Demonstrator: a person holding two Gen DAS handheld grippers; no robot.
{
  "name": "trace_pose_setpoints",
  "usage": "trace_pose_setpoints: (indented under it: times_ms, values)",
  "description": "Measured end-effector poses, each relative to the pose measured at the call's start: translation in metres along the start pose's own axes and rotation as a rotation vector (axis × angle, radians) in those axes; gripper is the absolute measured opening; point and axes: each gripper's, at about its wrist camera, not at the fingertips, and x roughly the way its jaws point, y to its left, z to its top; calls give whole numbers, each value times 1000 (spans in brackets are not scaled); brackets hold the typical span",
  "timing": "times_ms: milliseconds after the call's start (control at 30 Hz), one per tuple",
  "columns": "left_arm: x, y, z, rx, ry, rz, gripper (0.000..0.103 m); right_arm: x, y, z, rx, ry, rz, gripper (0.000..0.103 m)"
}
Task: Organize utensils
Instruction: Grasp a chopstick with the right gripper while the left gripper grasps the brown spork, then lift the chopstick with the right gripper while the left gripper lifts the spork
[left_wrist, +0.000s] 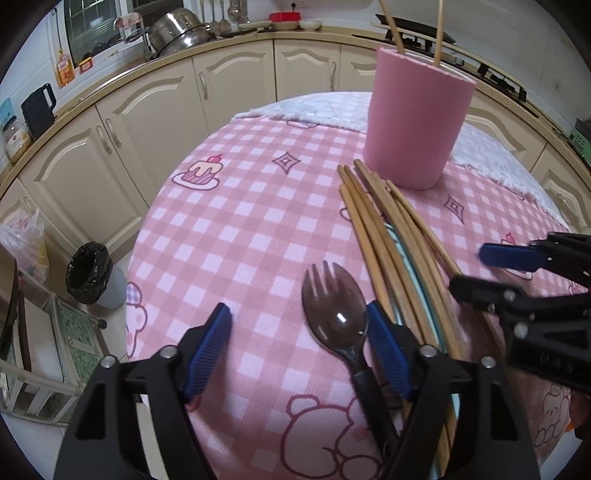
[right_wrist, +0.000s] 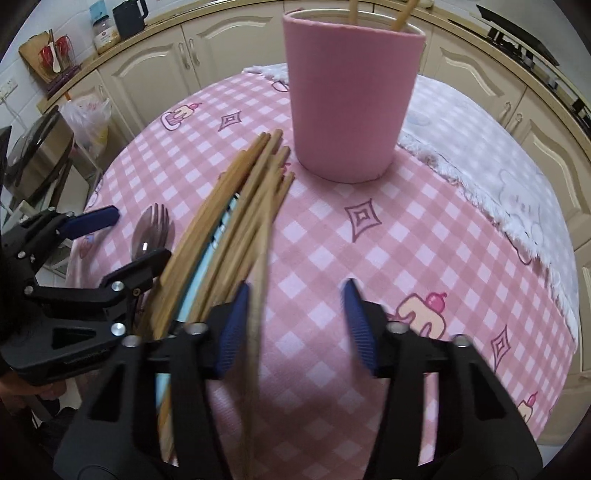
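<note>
Left wrist: glossy brown spork (left_wrist: 334, 314), ribbed blue pads (left_wrist: 388, 354), cylindrical pink cup (left_wrist: 415, 118).

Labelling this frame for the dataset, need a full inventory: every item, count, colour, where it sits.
pink cup: one, pink, upright at the far side of the table, two wooden sticks standing in it.
chopsticks: loose bundle, count unclear, tan wood, lying on the cloth with far tips beside the cup base.
light blue sticks: count unclear, light blue, partly buried in the bundle.
spork: one, dark translucent, lying left of the bundle.
tablecloth: one, pink check with cartoon prints, covering the table.
white fleece: one, white, far right of the table.
bin: one, black liner, on the floor, left.
left tool: one, black with blue pads, open, over the spork.
right tool: one, same colours, open, one chopstick between its pads.
</note>
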Motion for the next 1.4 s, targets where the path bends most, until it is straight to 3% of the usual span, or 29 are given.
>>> trace_pose_setpoints:
  times_ms: [200, 267, 300, 333, 367, 500, 633, 767, 900, 1133, 1400]
  values:
    - [0, -5, 5, 24, 1, -41, 51, 8, 6, 14, -13, 17, 0, 36]
    - [1, -4, 8, 26, 3, -57, 38, 10, 8, 17, -21, 19, -5, 31]
    - [1, -4, 9, 30, 5, -66, 35, 11, 10, 17, -31, 18, -9, 23]
    - [1, -3, 10, 34, 9, -83, 35, 11, 11, 17, -36, 18, -10, 14]
    - [0, -2, 10, 34, 11, -96, 35, 11, 11, 17, -35, 18, -6, 13]
    - [-2, 3, 8, 37, 20, -142, 36, 10, 5, 16, -5, 23, 16, 12]
    - [-3, -1, 5, 60, 23, -118, 39, 12, 9, 19, -28, 28, -5, 13]
    - [-3, -6, 4, 94, 0, -125, 33, 11, 8, 18, -20, 7, 5, 8]
    - [-11, 1, 3, 71, -30, -199, 32, -4, -6, 7, 48, -52, 108, 7]
    - [-31, 7, 3, 67, -110, -226, 32, -37, -21, -3, 102, -188, 186, 7]
    - [-72, 12, 22, 68, -307, -235, 32, -74, -38, -7, 171, -391, 261, 7]
